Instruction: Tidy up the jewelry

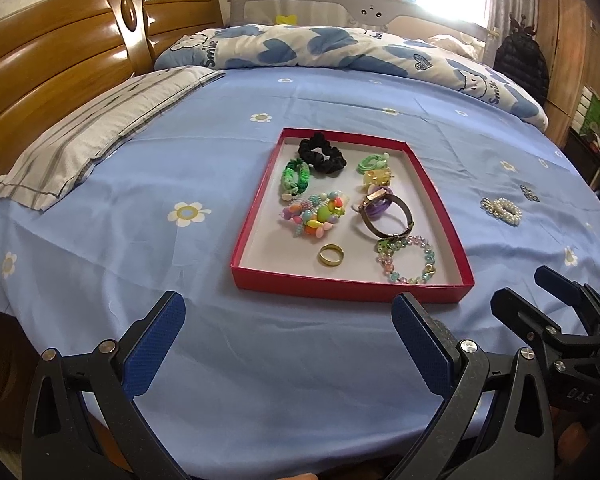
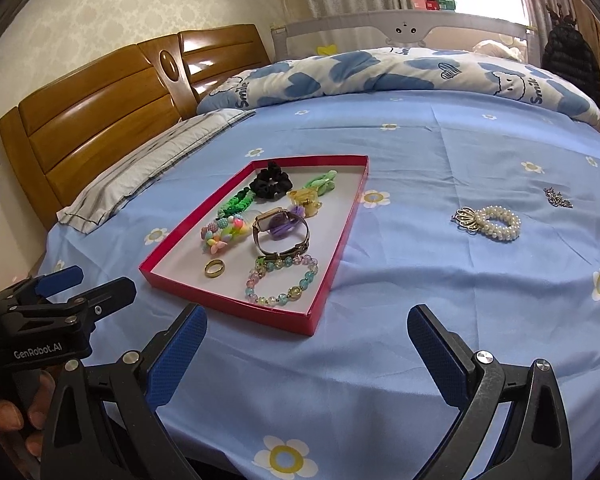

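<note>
A shallow red tray lies on the blue bedsheet. It holds a black scrunchie, green hair ties, a colourful bead cluster, a gold ring, a watch and a pastel bead bracelet. A pearl bracelet and a small silver piece lie on the sheet right of the tray. My left gripper is open and empty, just in front of the tray. My right gripper is open and empty, near the tray's front right corner.
A grey striped pillow lies at the left by the wooden headboard. A rolled blue-and-white duvet lies across the far side. The other gripper shows at each view's edge.
</note>
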`<state>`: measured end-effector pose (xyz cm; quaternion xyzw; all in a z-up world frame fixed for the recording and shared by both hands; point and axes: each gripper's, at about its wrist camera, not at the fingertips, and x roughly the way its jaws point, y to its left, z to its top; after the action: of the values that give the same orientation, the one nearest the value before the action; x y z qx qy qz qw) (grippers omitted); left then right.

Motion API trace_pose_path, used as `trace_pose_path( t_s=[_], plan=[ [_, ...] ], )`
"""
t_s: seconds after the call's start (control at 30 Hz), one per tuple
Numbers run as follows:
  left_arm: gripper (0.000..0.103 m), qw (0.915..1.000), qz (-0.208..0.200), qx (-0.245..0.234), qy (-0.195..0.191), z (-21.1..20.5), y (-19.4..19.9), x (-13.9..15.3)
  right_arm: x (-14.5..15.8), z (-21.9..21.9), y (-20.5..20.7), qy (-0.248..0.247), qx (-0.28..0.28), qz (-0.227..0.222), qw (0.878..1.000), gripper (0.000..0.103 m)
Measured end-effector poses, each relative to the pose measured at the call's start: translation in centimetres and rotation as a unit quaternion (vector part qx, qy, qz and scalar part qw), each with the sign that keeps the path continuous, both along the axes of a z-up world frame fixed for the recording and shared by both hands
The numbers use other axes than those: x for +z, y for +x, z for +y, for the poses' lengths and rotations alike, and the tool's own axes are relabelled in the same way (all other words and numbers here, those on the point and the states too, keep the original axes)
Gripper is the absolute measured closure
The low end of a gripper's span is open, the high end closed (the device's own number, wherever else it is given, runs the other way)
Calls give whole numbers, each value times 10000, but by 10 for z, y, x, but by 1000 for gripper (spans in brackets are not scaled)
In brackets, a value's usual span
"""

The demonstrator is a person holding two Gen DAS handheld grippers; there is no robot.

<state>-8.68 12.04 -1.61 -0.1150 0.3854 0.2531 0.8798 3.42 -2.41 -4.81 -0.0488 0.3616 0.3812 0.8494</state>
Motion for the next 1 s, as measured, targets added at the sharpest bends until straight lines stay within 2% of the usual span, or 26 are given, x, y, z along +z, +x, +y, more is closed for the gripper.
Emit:
trace_pose_path(
  t_s=[0.4, 1.0],
  plan=[
    [0, 9999, -68, -113, 58, -8, 1, 1, -1, -7, 5, 8, -222, 12, 9998, 1],
    [0, 9998, -87, -193, 48, -12, 2, 1, 1, -9, 5, 46, -241, 11, 9997, 1]
  ],
)
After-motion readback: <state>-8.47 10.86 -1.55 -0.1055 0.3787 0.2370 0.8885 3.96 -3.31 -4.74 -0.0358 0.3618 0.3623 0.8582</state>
